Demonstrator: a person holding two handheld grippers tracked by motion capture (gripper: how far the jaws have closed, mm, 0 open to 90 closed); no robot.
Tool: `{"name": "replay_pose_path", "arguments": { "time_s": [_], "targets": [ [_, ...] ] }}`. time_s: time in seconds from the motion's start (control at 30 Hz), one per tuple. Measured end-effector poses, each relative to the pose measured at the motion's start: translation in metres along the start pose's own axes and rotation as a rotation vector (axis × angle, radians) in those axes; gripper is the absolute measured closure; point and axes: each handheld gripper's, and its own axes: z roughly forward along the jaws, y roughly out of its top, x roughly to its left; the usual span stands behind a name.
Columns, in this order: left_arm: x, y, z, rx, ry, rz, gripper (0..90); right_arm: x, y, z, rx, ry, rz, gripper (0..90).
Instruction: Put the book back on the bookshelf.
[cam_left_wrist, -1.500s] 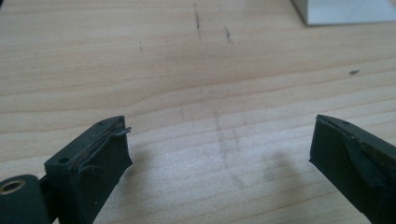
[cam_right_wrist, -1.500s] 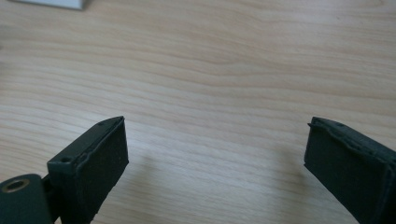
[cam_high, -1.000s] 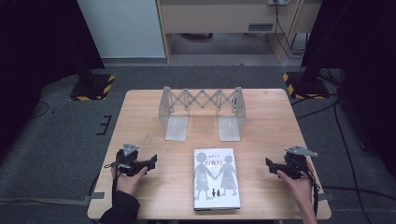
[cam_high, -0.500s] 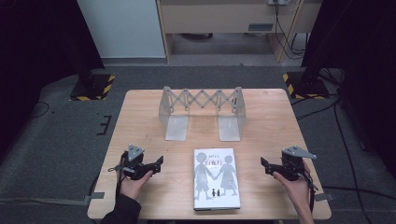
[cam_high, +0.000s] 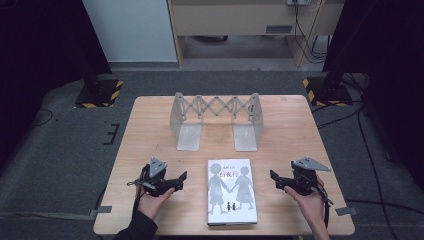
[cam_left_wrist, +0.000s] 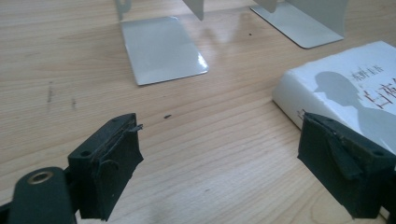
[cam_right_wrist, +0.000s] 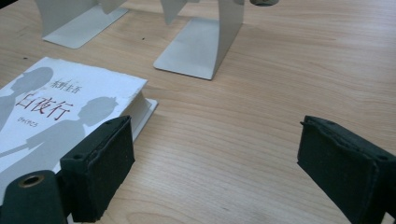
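A white book (cam_high: 231, 191) with two grey silhouette figures on its cover lies flat near the table's front edge, between the two hands. My left gripper (cam_high: 181, 178) rests on the table just left of it, open, its jaws pointing toward the book (cam_left_wrist: 348, 91). My right gripper (cam_high: 274, 179) sits just right of the book (cam_right_wrist: 51, 116), open too, with bare wood between its jaws. A grey metal expandable bookend rack (cam_high: 216, 120) stands upright behind the book, near the table's middle.
The wooden table (cam_high: 300, 130) has bare surface on both sides of the rack. The rack's flat base plates (cam_left_wrist: 161, 49) (cam_right_wrist: 198, 49) lie on the wood ahead of each gripper. Grey carpet and black stands surround the table.
Both grippers have slid inward toward the book, the left one rightward and the right one leftward. The book and rack have stayed put.
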Motion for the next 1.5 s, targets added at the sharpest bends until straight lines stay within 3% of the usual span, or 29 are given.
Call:
{"name": "replay_pose_path", "arguments": {
  "time_s": [0.2,0.47,0.83,1.1,1.37,1.5],
  "targets": [
    [-0.011,0.000,0.002,-0.004,-0.031,0.003,13.8,0.011,0.000,0.004,0.004,0.025,-0.015,12.0],
    [-0.028,0.000,0.008,0.008,-0.064,0.045,15.1,0.023,-0.001,0.008,0.012,0.053,-0.018,12.7],
    [-0.050,-0.003,0.016,0.033,-0.091,0.098,17.6,0.038,-0.009,0.017,0.034,0.084,-0.058,17.7],
    [-0.060,-0.007,0.022,0.057,-0.105,0.127,19.2,0.053,-0.014,0.026,0.062,0.150,-0.094,22.9],
    [-0.064,-0.008,0.025,0.050,-0.134,0.112,22.2,0.064,-0.016,0.031,0.062,0.197,-0.121,24.8],
    [-0.068,-0.010,0.027,0.052,-0.135,0.142,20.8,0.067,-0.018,0.034,0.070,0.217,-0.121,24.8]
  ]
}}
